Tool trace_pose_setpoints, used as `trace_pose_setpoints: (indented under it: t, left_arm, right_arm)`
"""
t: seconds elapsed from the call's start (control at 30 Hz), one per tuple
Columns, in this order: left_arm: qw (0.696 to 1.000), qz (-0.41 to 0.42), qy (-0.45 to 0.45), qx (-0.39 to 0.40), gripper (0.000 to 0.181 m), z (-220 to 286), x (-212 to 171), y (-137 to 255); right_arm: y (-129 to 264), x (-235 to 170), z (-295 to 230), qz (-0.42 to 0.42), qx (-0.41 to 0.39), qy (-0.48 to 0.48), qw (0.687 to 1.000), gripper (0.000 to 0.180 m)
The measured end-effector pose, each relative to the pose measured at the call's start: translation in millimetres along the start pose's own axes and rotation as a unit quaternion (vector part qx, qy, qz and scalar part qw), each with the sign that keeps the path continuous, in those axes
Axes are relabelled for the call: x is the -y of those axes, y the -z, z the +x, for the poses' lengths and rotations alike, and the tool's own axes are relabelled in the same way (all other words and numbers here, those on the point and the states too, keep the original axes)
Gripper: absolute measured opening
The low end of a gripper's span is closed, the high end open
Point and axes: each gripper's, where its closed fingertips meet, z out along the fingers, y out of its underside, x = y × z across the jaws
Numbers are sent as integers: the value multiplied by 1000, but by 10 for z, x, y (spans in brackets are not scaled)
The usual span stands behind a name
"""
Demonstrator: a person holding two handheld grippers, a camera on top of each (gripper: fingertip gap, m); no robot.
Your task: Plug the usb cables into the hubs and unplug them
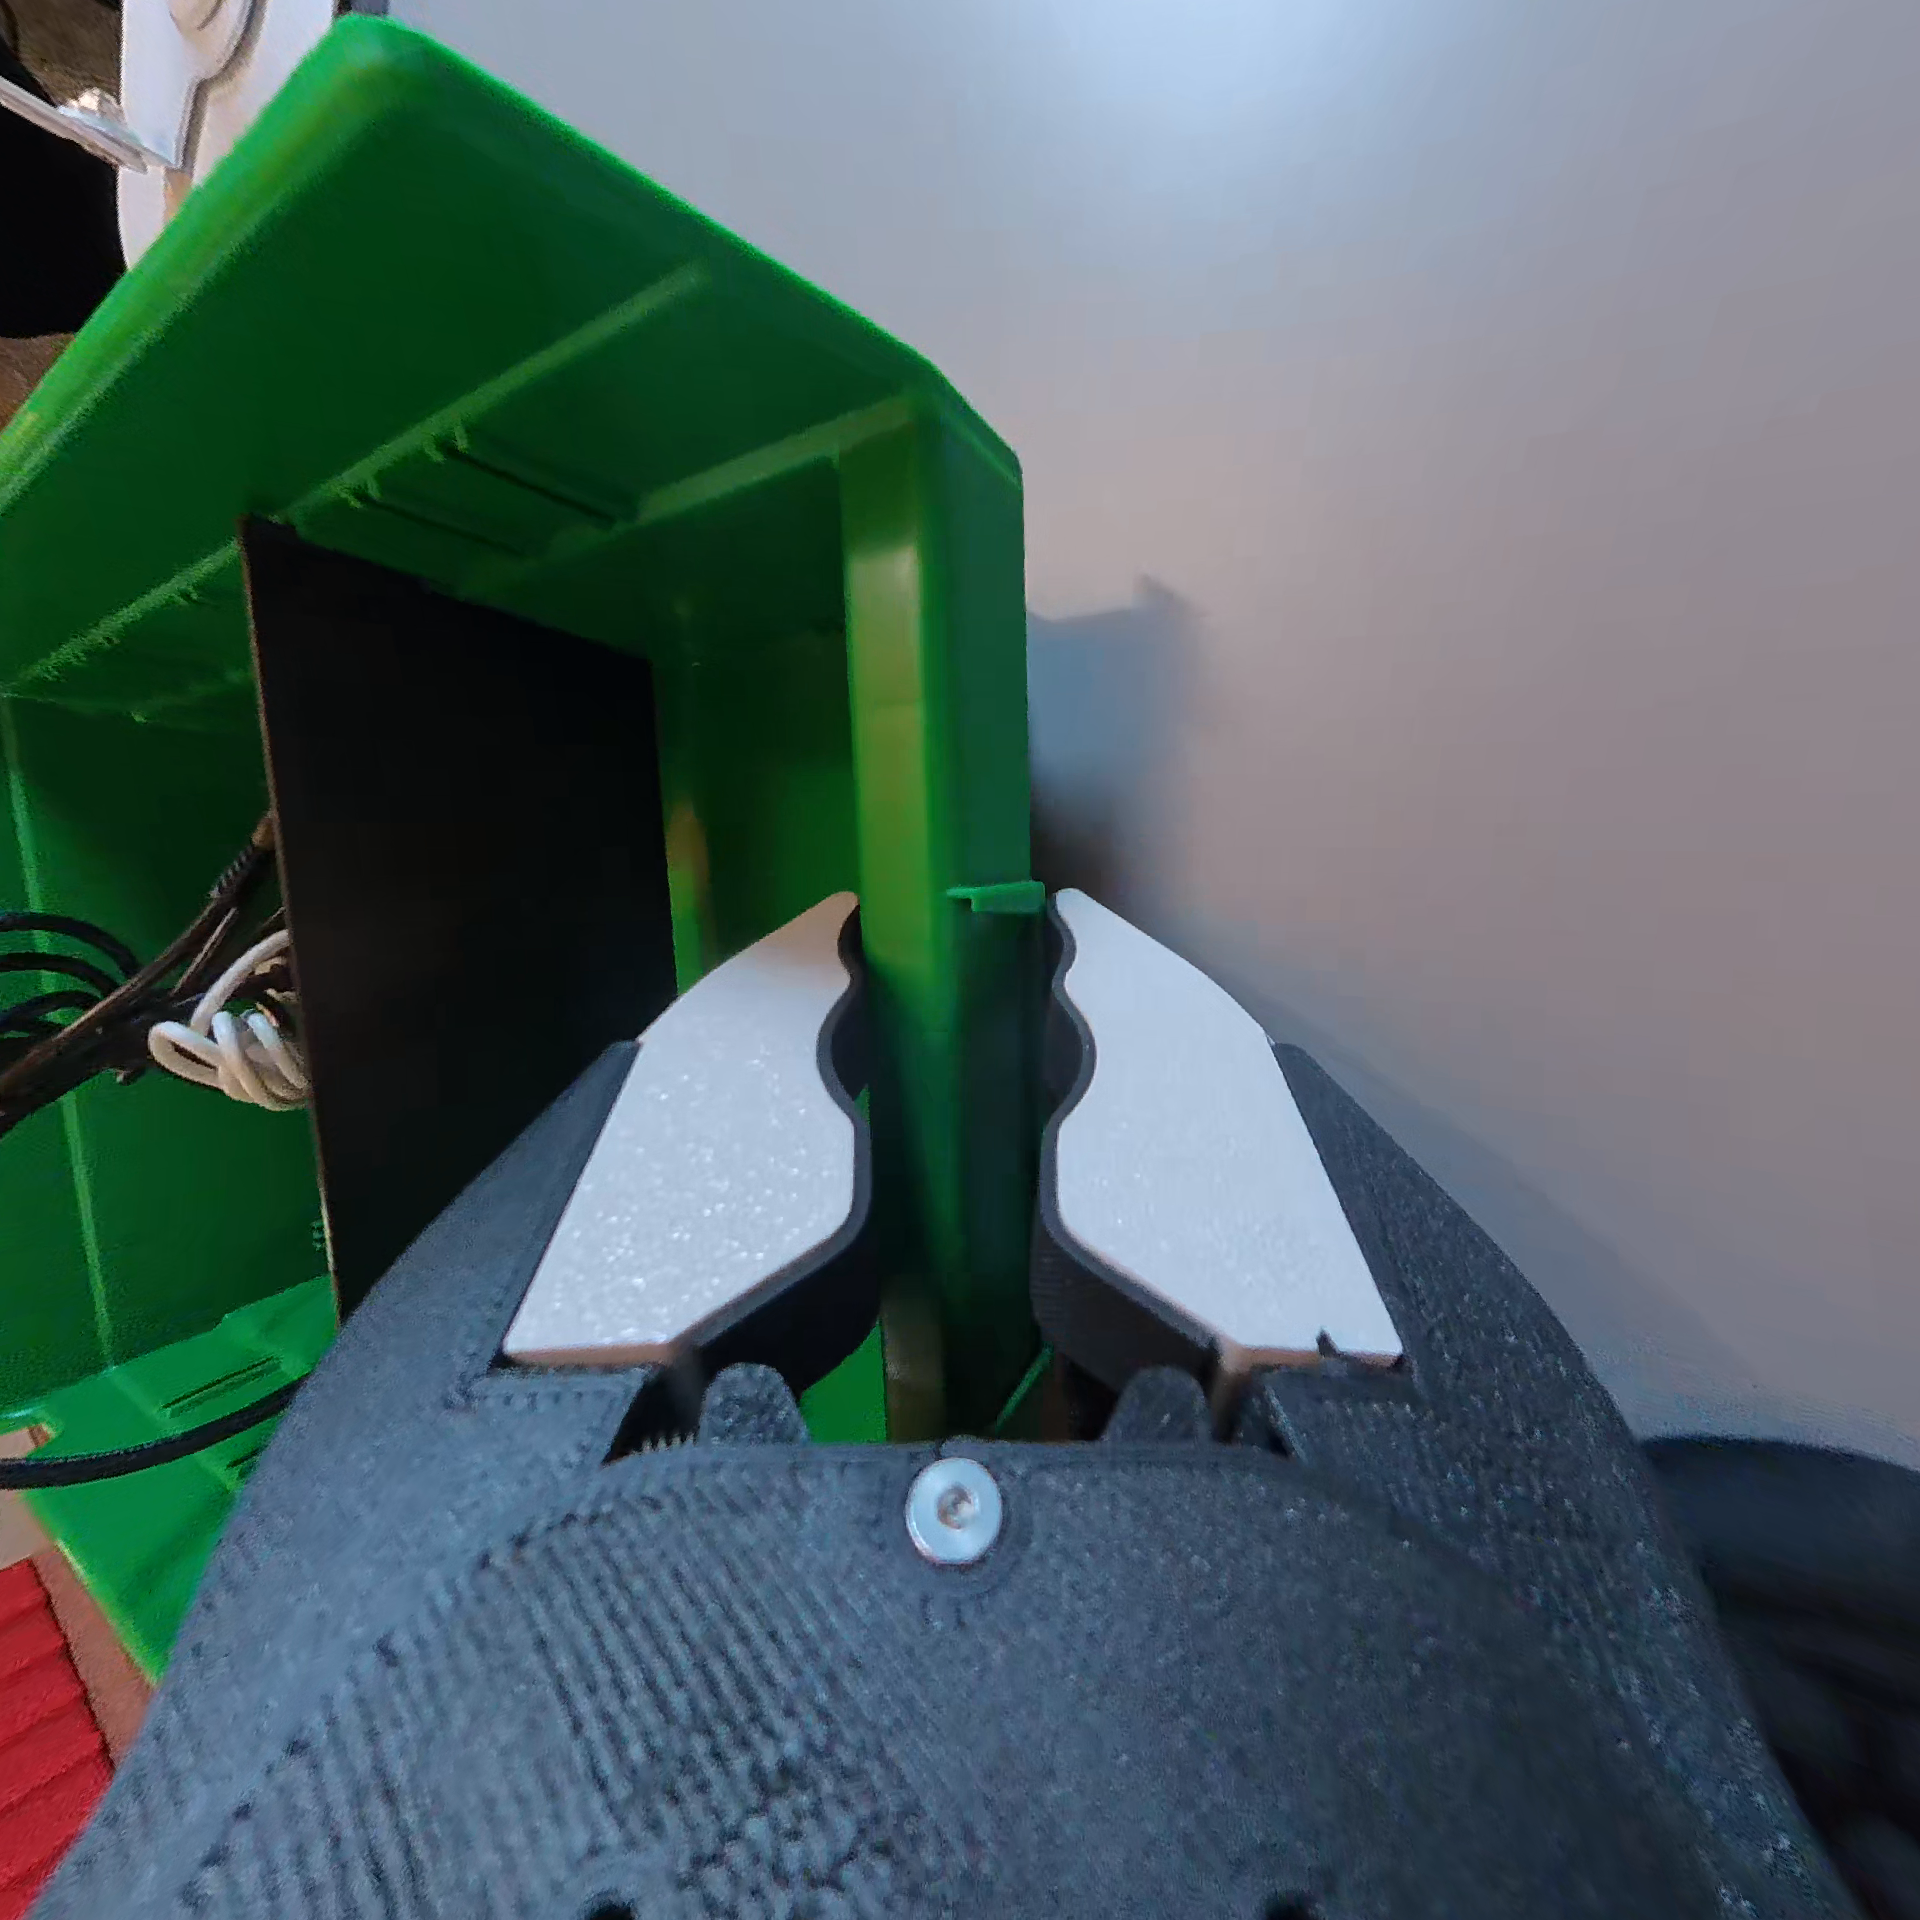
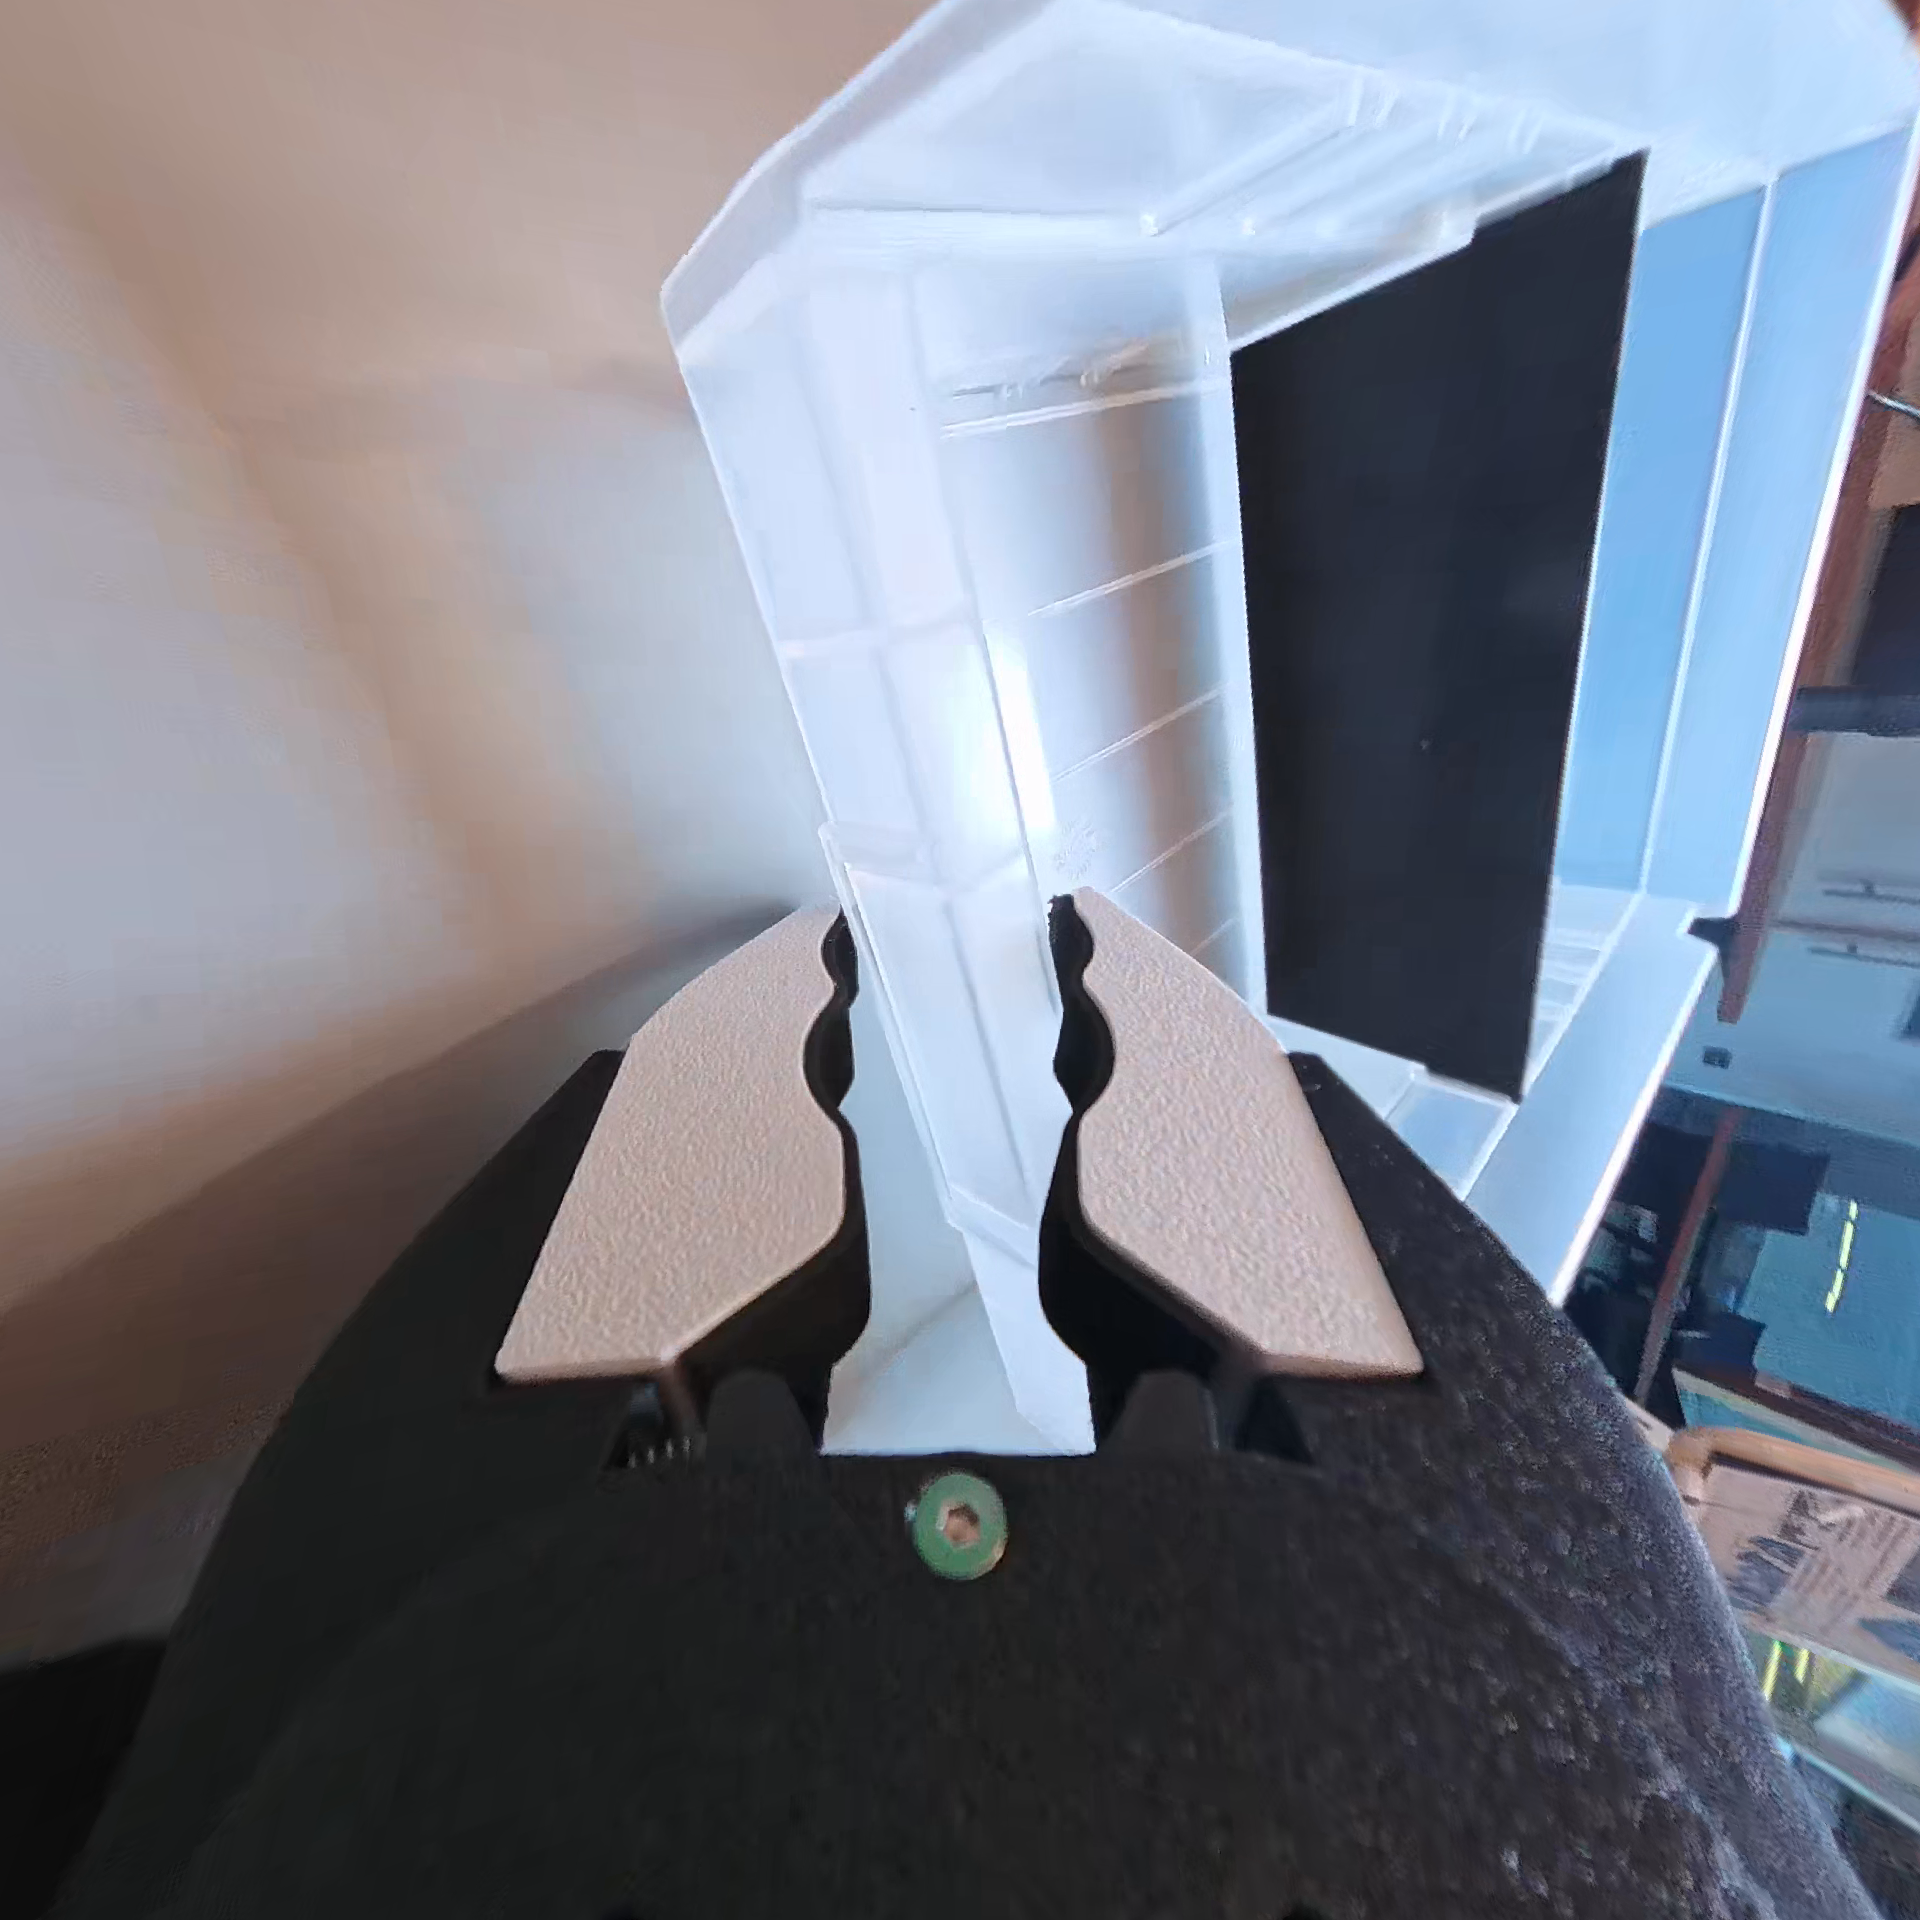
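A: Item one, left wrist view?
B: A green plastic bin [image 1: 499, 343], tipped so its open side is seen. Its near right wall is pinched between the fingers of the left gripper [image 1: 951, 914]. A black panel [image 1: 468, 914] is stood inside it. A bundle of black and white cables [image 1: 166, 1008] is seen at the bin's left, beside the panel; the plug ends cannot be made out.

A: Item two, right wrist view?
B: A clear plastic bin [image 2: 1039, 312], likewise tipped. Its near left wall is clamped between the fingers of the right gripper [image 2: 956, 914]. A second black panel [image 2: 1423, 644] is stood inside, to the right.

A: Hubs?
C: None can be told apart with certainty; the panels are featureless.

A: Surroundings?
B: A pale wall [image 1: 1455, 416] is noted behind the green bin
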Motion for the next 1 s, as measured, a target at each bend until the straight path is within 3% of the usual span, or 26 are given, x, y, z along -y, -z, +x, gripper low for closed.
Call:
trace_pose_setpoints:
  t: [0.13, 0.23, 0.3, 0.43, 0.57, 0.67, 0.73, 0.9, 1.0]
  left_arm:
    - [1000, 4, 7, 16, 32, -122, 0, -69]
    - [999, 31, 20, 15, 39, -185, -40, -4]
    - [993, 95, 74, -16, 39, -251, 64, 191]
    - [963, 200, 180, 6, 32, -843, 216, 673]
    - [957, 180, 211, 79, 33, -1597, 54, 793]
    - [986, 105, 113, 67, 33, -1763, 9, 570]
    - [999, 13, 24, 39, 32, -1706, -84, 321]
    - [981, -126, -144, 18, 28, -1633, -133, -183]
    - [960, -184, -209, 17, 7, -1681, -240, -367]
  right_arm:
    - [-230, 76, 277, 10, -17, -33, 999, 42]
    - [-31, 382, 234, 90, 20, -96, 991, 59]
    - [191, 639, 132, 164, 61, -139, 975, 60]
    - [438, 951, 13, 257, 98, -177, 945, 53]
    - [486, 1113, -118, 302, 134, -195, 924, 47]
    - [448, 1099, -197, 301, 130, -178, 928, 45]
    - [443, 1083, -235, 301, 132, -175, 928, 44]
    - [428, 1036, -285, 301, 139, -175, 927, 41]
    - [421, 1003, -266, 301, 135, -179, 927, 40]
